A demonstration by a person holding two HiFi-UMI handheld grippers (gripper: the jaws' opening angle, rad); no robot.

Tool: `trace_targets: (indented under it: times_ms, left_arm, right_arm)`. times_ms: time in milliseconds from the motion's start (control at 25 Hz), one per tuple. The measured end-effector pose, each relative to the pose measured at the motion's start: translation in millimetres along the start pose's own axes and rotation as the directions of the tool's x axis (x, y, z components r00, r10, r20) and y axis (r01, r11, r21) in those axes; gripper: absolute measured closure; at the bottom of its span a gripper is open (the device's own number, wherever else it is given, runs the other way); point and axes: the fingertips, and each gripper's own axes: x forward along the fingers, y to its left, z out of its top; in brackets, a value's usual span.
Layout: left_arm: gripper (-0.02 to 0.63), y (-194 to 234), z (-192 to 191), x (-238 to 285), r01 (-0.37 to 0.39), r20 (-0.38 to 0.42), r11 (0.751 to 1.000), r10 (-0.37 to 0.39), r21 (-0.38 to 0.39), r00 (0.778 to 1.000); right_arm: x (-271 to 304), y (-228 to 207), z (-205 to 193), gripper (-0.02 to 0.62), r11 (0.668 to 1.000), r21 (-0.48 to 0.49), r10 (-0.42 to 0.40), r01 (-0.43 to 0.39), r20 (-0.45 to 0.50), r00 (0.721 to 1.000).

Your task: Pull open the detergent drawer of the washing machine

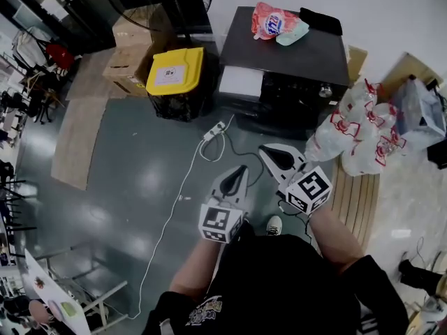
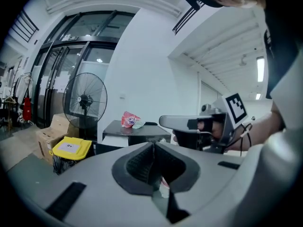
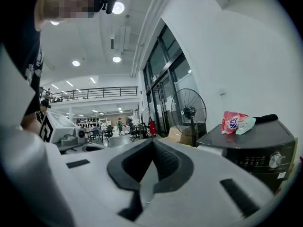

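Observation:
The dark washing machine (image 1: pixel 293 47) stands at the back, beyond the floor in front of me. A white drawer (image 1: pixel 240 82) juts out from its front at the upper left corner; the same drawer (image 3: pixel 209 148) shows in the right gripper view. My left gripper (image 1: pixel 236 179) is held over the floor well short of the machine, jaws shut with nothing between them. My right gripper (image 1: pixel 278 156) is beside it, a little nearer the machine, also shut and empty. Neither touches the machine.
A yellow-lidded bin (image 1: pixel 176 70) and cardboard boxes (image 1: pixel 129 54) stand left of the machine, with a fan (image 2: pixel 85 99) behind. A power strip (image 1: pixel 214 131) and its cable lie on the floor. Plastic bags (image 1: pixel 356 135) pile up at right. A red-and-white packet (image 1: pixel 272 21) lies on the machine.

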Motion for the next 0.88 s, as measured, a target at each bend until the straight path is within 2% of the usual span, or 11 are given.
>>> trace_targets:
  times_ms: [320, 880]
  left_arm:
    - [0.592, -40, -9, -13, -0.046, -0.006, 0.999, 0.046, 0.018, 0.999]
    - [0.592, -56, -10, -11, -0.092, 0.027, 0.995, 0.091, 0.033, 0.995]
  right_arm:
    - [-43, 12, -8, 0.592, 0.999, 0.006, 0.038, -0.038, -0.001, 0.999]
    - [-61, 14, -11, 0.592, 0.996, 0.006, 0.085, -0.085, -0.002, 0.996]
